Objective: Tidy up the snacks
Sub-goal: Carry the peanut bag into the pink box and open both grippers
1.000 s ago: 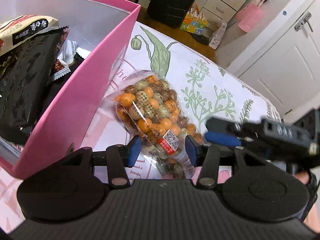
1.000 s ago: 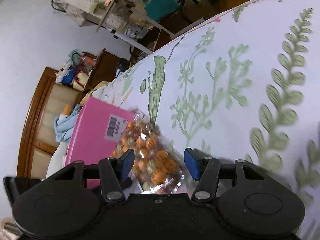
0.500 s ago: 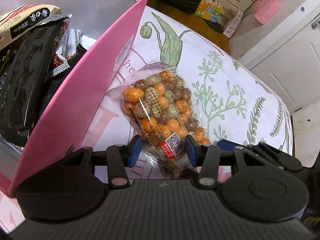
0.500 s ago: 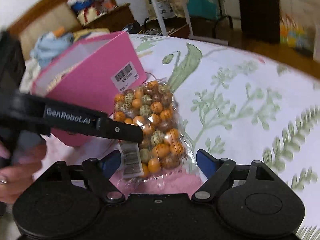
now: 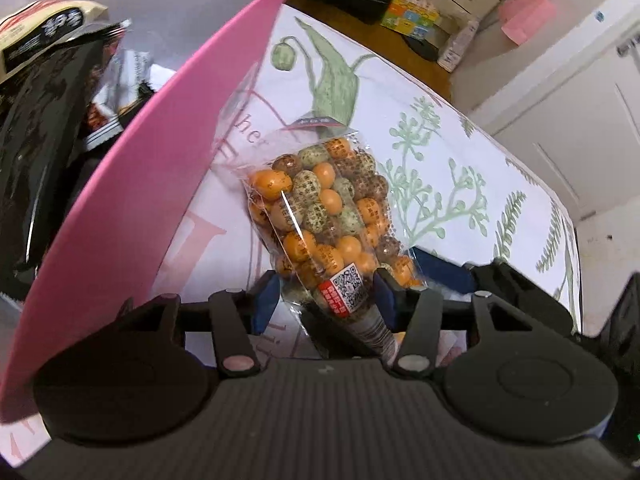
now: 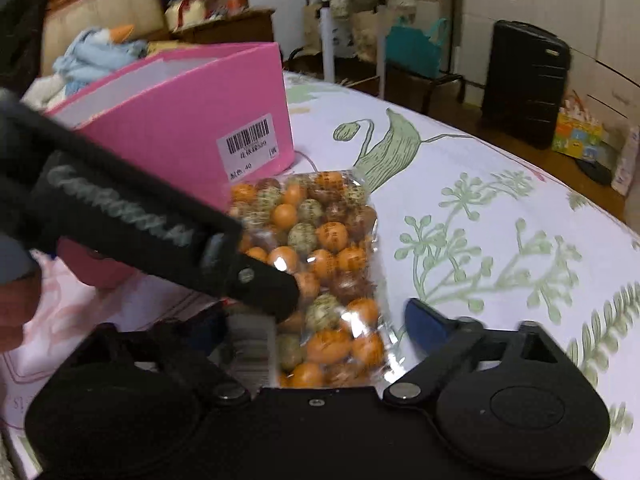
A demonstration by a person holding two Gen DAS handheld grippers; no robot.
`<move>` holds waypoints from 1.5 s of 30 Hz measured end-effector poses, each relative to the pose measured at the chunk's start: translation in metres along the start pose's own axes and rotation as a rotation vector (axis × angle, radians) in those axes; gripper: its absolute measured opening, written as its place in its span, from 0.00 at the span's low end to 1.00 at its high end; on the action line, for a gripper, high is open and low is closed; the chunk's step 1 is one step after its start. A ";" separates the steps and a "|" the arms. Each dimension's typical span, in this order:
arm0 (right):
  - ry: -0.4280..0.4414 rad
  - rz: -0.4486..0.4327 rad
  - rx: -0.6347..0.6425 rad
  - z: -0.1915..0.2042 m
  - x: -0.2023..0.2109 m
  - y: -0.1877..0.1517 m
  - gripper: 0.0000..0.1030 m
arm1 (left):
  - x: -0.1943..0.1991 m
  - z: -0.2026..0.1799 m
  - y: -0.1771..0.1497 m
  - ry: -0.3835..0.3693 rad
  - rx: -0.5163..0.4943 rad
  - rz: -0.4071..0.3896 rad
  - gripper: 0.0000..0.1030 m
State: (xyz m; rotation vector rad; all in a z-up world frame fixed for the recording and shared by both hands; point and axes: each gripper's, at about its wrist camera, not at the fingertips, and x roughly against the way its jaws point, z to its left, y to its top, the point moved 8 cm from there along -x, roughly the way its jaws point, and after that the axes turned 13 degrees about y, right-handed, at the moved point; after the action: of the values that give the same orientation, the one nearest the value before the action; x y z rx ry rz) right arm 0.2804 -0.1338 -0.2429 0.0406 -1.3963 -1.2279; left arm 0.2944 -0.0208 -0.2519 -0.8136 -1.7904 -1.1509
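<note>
- Our left tool has narrowed since a second ago and now pinches the clear bag of orange and speckled coated nuts at its lower end.
- The bag sits centre frame, beside the pink cardboard box, apparently lifting off the floral-cloth surface.
- Our right tool stays spread around the bag's lower end, gripping nothing; boxing likely comes next.

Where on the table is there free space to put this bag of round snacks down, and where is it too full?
Free: the printed tablecloth to the right of the snack bag is bare to its far edge.

Crowded: the pink box holds dark packets. The strip between box and bag is narrow, and the left gripper and right gripper both sit at the bag's near end.
</note>
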 end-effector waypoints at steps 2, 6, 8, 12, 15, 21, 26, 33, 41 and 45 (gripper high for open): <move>-0.027 -0.005 -0.043 0.005 0.006 -0.004 0.81 | 0.001 -0.004 -0.002 -0.016 -0.038 0.016 0.48; -0.069 -0.060 -0.152 0.020 0.022 -0.018 0.77 | 0.014 -0.010 -0.016 -0.039 -0.128 0.020 0.48; -0.099 -0.071 -0.179 0.031 0.033 -0.026 0.76 | 0.021 -0.014 -0.027 -0.042 -0.183 0.017 0.48; -0.140 -0.098 -0.213 0.051 0.050 -0.037 0.75 | 0.040 -0.019 -0.045 -0.041 -0.260 0.010 0.48; -0.166 -0.116 -0.223 0.064 0.062 -0.040 0.75 | 0.054 -0.022 -0.055 -0.052 -0.310 0.019 0.48; -0.210 -0.144 -0.264 0.095 0.086 -0.045 0.75 | 0.088 -0.018 -0.070 -0.075 -0.380 0.044 0.48; -0.216 -0.162 -0.263 0.123 0.097 -0.044 0.75 | 0.116 -0.008 -0.078 -0.064 -0.402 0.069 0.48; -0.245 -0.171 -0.235 0.153 0.110 -0.028 0.74 | 0.156 0.009 -0.077 -0.106 -0.405 0.050 0.48; -0.256 -0.170 -0.087 0.180 0.111 0.019 0.74 | 0.201 0.039 -0.050 -0.144 -0.330 -0.039 0.49; -0.243 -0.170 -0.047 0.187 0.100 0.047 0.74 | 0.215 0.060 -0.025 -0.144 -0.297 -0.095 0.49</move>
State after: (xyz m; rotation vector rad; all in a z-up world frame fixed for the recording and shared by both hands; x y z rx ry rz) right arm 0.1431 -0.0636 -0.0902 -0.0234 -1.5989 -1.4437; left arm 0.1608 0.0428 -0.0831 -1.0147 -1.8141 -1.4773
